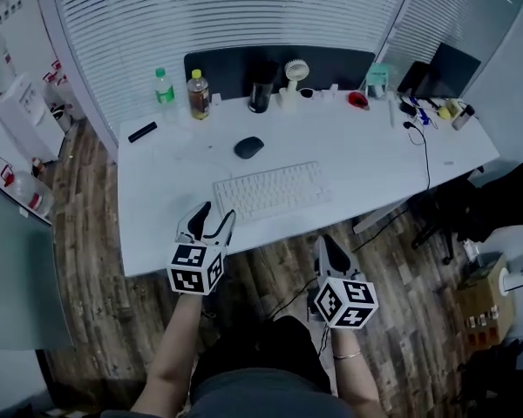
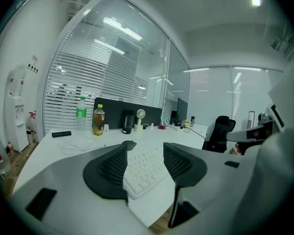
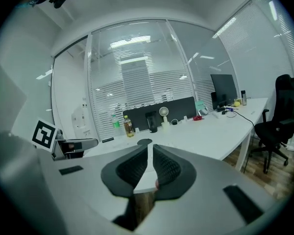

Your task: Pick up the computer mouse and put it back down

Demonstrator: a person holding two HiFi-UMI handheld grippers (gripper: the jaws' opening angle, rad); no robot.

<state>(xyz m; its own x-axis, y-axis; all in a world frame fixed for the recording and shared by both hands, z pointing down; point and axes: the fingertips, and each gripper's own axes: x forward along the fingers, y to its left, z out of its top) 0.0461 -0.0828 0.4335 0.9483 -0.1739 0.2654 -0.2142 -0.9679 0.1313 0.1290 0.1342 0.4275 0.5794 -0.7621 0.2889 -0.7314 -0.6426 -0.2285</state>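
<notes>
The dark computer mouse (image 1: 248, 147) lies on the white desk (image 1: 166, 190), just beyond the white keyboard (image 1: 272, 190). My left gripper (image 1: 216, 212) hovers over the desk's near edge, left of the keyboard, open with nothing between its pads. In the left gripper view the mouse (image 2: 129, 144) shows just past the left gripper's (image 2: 145, 147) tips, with the keyboard (image 2: 144, 168) between the jaws. My right gripper (image 1: 329, 244) hangs off the desk's near edge above the wooden floor, shut and empty. The right gripper view shows the mouse (image 3: 144, 142) far ahead of the right gripper (image 3: 150, 147).
Along the desk's back stand a green-capped bottle (image 1: 164, 86), a tea bottle (image 1: 199, 94), a black cup (image 1: 261, 96) and a small fan (image 1: 295, 77). A black bar-shaped item (image 1: 142, 132) lies at the left. A cable (image 1: 423, 146) and a black chair (image 1: 497, 198) are on the right.
</notes>
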